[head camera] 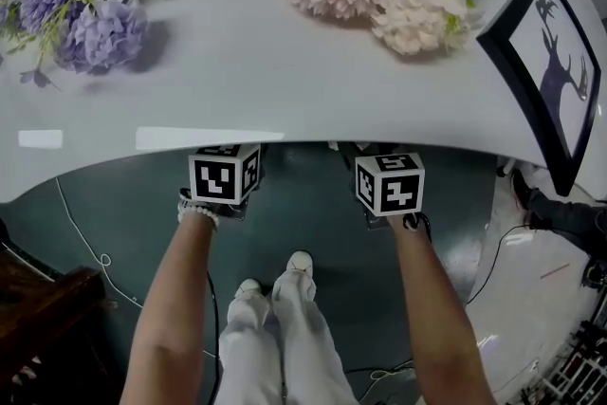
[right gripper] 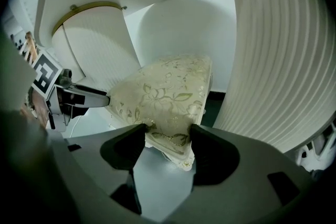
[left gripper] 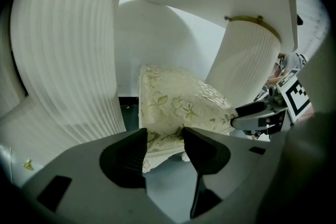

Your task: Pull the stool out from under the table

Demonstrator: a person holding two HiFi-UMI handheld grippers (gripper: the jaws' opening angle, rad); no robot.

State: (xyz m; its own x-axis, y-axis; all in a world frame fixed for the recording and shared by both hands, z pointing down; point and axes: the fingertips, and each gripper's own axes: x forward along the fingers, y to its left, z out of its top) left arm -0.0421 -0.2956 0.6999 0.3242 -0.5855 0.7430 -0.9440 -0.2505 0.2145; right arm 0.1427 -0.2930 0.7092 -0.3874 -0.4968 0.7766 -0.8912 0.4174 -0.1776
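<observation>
No legible words, numbers, brand names or labels anywhere in the room from here. Closest thing to signage: black-and-white square marker patterns on the marker cube (head camera: 225,174) of the left tool (left gripper: 164,140) and on the second marker cube (head camera: 390,183) of the right tool (right gripper: 167,138). These are blocky code shapes only, no letters or digits. The framed picture (head camera: 555,71) lying at the edge of the white surface (head camera: 237,81) shows a dark deer silhouette; no caption, title or signature can be made out on it.
</observation>
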